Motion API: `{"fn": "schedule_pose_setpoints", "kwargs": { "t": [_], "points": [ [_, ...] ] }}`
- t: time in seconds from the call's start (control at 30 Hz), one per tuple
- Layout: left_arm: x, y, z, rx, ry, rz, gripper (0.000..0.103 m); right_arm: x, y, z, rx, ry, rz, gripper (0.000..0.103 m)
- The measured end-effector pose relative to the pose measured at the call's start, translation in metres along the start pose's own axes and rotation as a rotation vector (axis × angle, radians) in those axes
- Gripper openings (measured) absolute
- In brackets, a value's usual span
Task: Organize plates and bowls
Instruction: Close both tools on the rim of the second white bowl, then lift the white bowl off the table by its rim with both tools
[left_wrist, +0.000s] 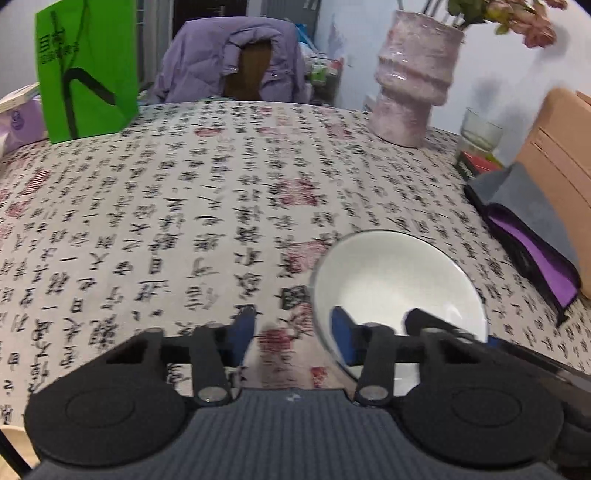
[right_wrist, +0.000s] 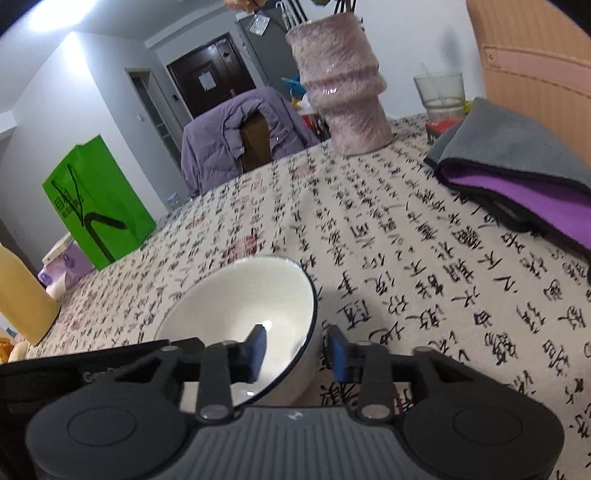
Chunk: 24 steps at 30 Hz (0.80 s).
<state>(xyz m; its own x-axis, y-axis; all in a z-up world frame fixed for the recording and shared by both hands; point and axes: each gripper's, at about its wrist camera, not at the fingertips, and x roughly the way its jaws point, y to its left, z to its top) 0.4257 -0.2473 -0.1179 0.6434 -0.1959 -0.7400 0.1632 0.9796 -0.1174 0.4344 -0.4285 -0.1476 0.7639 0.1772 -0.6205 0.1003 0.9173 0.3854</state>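
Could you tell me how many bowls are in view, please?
1: a bowl on the tablecloth, its rim straddled by the left tool and the right tool. Others may sit out of frame.

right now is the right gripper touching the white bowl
Cannot tell. The right wrist view shows the right gripper straddling the white bowl rim, but contact at the pads isn't plain.

Calligraphy-cloth table (left_wrist: 184, 206), bowl (left_wrist: 399, 280), vase (left_wrist: 413, 85), bag (left_wrist: 86, 70)
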Motion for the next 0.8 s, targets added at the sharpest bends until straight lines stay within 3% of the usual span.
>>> {"fn": "schedule_pose_setpoints", "kwargs": {
  "t": [0.13, 0.8],
  "points": [
    [0.0, -0.013, -0.003, 0.048, -0.01, -0.011, 0.017, 0.002, 0.002, -0.004, -0.015, -0.002, -0.014, 0.024],
    [-0.012, -0.019, -0.006, 0.075, -0.06, 0.014, 0.016, -0.009, -0.001, -0.005, 0.021, -0.033, 0.014, 0.018]
  ]
}}
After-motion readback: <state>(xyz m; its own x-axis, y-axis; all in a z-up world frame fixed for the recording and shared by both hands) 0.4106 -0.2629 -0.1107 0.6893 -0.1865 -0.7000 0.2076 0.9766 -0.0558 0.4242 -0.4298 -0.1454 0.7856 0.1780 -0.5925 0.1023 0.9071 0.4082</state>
